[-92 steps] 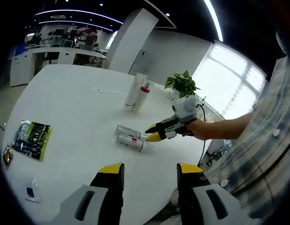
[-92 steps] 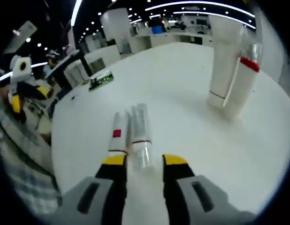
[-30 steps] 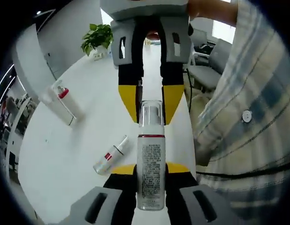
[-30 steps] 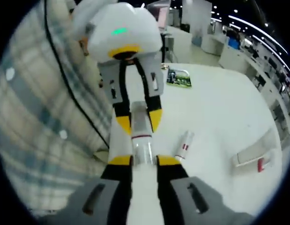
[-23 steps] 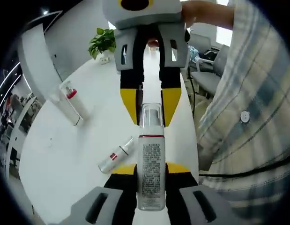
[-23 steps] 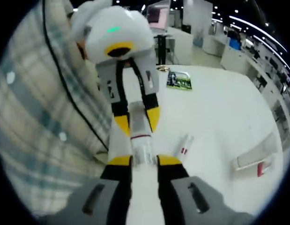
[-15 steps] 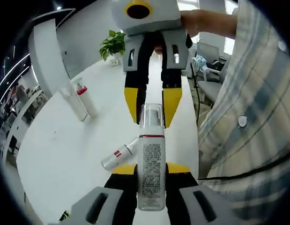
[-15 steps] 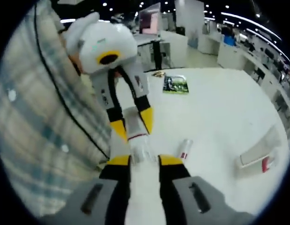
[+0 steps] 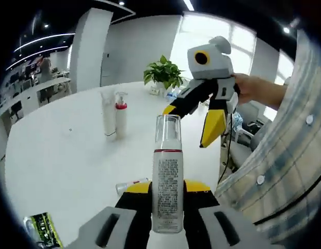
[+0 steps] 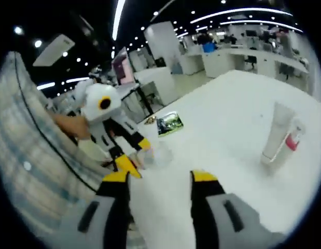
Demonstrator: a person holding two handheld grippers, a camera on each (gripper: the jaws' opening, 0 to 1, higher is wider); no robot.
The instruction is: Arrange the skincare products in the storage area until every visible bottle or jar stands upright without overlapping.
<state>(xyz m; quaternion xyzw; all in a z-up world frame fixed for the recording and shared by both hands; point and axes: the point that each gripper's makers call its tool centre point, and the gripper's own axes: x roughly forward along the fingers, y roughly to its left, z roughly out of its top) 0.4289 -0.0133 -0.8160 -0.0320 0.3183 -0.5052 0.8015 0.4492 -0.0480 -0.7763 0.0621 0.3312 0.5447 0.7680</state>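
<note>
Holding now: your left gripper (image 9: 168,188) has its two yellow tips squeezed on a clear-capped bottle (image 9: 167,176), one tip on each side, low on its body.
Bottle you hold: it points straight away from the tips, cap end far from you, lifted off the white table (image 9: 61,155). It has a clear cap, a red ring under the cap and small print on its side. You cannot tell how much is inside.
Right gripper: your right gripper (image 10: 160,179) has its tips spread wide, with nothing between them. In the left gripper view it (image 9: 201,122) hangs in the air past the cap, apart from the bottle, with a hand (image 9: 253,89) behind it.
Left gripper seen from the right: it (image 10: 133,155) shows small and blurry past your right tips, with the bottle's clear cap (image 10: 159,155) at its tips.
Lying bottle: a small bottle with a red label (image 9: 133,184) lies flat on the table, just left of your left tips and partly hidden by them.
Standing pair: a tall white tube (image 9: 108,115) and a pump bottle with a red collar (image 9: 120,118) stand up side by side, far back on the table. In the right gripper view the tube (image 10: 274,132) and the pump bottle (image 10: 291,139) stand at the right.
Other things: a green packet (image 9: 43,229) lies flat near the table's edge, and a potted plant (image 9: 163,73) stands at the far side.
</note>
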